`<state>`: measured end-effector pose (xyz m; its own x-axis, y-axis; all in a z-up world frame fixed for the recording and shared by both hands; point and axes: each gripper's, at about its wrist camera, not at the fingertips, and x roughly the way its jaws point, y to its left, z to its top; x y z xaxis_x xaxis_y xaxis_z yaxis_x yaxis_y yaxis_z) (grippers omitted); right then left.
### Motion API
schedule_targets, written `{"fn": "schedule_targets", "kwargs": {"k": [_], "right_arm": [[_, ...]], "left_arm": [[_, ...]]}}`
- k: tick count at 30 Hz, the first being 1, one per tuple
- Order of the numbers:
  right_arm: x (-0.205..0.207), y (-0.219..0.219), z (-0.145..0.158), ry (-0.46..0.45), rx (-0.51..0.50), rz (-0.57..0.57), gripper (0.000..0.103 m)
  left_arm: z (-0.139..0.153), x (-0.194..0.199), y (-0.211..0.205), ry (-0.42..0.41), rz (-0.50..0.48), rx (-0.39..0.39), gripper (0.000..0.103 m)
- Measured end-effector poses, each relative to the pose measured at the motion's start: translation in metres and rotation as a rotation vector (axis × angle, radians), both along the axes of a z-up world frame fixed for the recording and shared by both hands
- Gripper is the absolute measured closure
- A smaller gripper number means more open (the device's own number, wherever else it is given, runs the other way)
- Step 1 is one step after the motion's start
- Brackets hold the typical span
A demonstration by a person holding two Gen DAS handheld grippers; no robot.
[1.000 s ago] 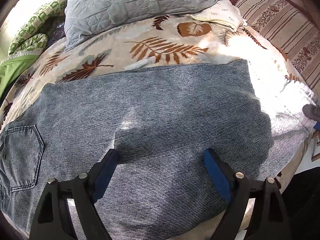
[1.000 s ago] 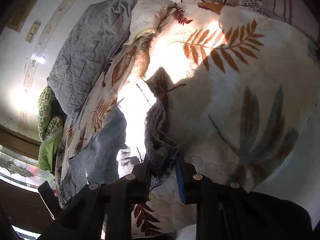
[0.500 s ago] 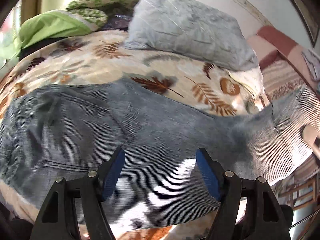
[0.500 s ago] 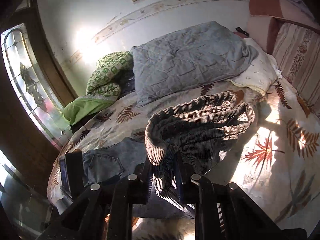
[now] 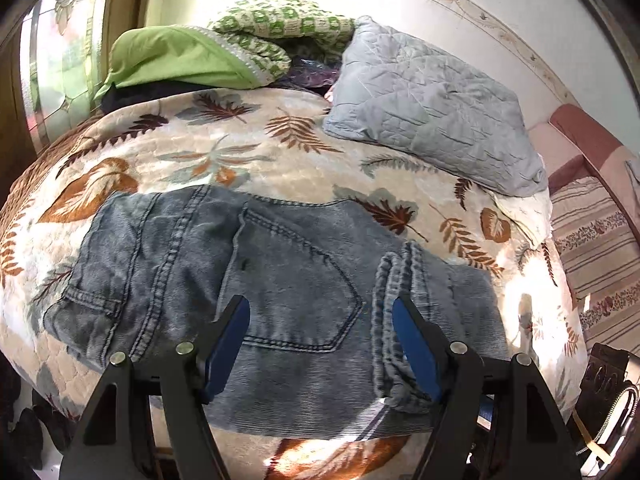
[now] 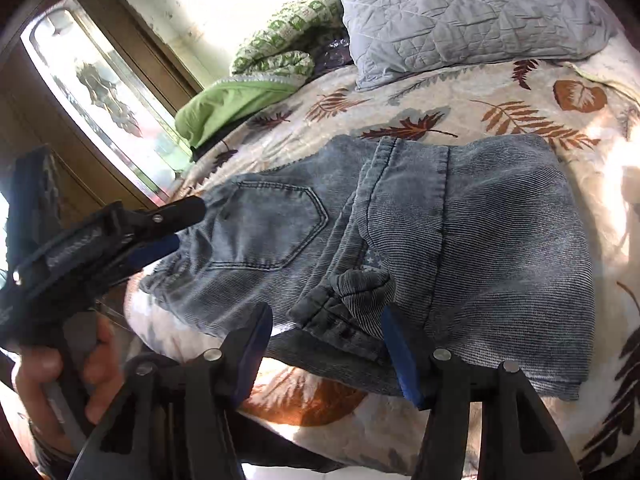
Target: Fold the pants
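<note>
The pants were faded blue-grey denim with a fine diagonal rib, doubled over on the bed's leaf-print quilt, a plush cream cover with brown and grey fronds. A back pocket with dark double stitching faced up, and the leg ends lay folded across the seat beside it, their thick stitched hems forming a raised band. Near the front edge those hems were bunched and partly turned back, showing a paler underside.

The left gripper hung above the pocket, its blue-padded jaws spread wide with nothing between them. The right gripper had just been opening; its jaws stood apart over the crumpled hem corner, the pads not pressing the cloth.

A grey quilted pillow with diamond stitching lay at the head of the bed, beside a green-and-white checked blanket.

Only the right view showed a hand gripping the left tool's handle and a dark wooden frame around patterned glass. Only the left view showed the striped fabric to the right of the bed.
</note>
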<state>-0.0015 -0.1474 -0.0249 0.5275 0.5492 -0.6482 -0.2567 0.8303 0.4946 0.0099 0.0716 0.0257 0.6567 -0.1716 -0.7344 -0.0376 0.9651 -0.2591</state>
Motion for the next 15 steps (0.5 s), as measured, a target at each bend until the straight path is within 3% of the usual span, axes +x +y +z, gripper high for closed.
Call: {"fn": "schedule_targets", "kwargs": {"k": [2, 5, 8, 12, 15], "right_arm": [[-0.006, -0.019, 0.005, -0.012, 0.007, -0.04, 0.043], [-0.003, -0.049, 0.009, 0.012, 0.071, -0.119, 0.043], [-0.003, -0.081, -0.004, 0.127, 0.303, -0.148, 0.043], [0.006, -0.073, -0.03, 0.304, 0.609, -0.091, 0.043], [0.014, -0.055, -0.041, 0.373, 0.674, -0.102, 0.043]], "left_arm": [[0.006, 0.004, -0.014, -0.02, -0.044, 0.004, 0.028], [0.004, 0.007, -0.016, -0.007, -0.057, -0.055, 0.028], [-0.004, 0.005, -0.005, 0.006, -0.003, -0.071, 0.028], [-0.011, -0.001, 0.008, 0.029, 0.023, -0.07, 0.028], [-0.012, -0.007, 0.017, 0.024, 0.044, -0.071, 0.028]]}}
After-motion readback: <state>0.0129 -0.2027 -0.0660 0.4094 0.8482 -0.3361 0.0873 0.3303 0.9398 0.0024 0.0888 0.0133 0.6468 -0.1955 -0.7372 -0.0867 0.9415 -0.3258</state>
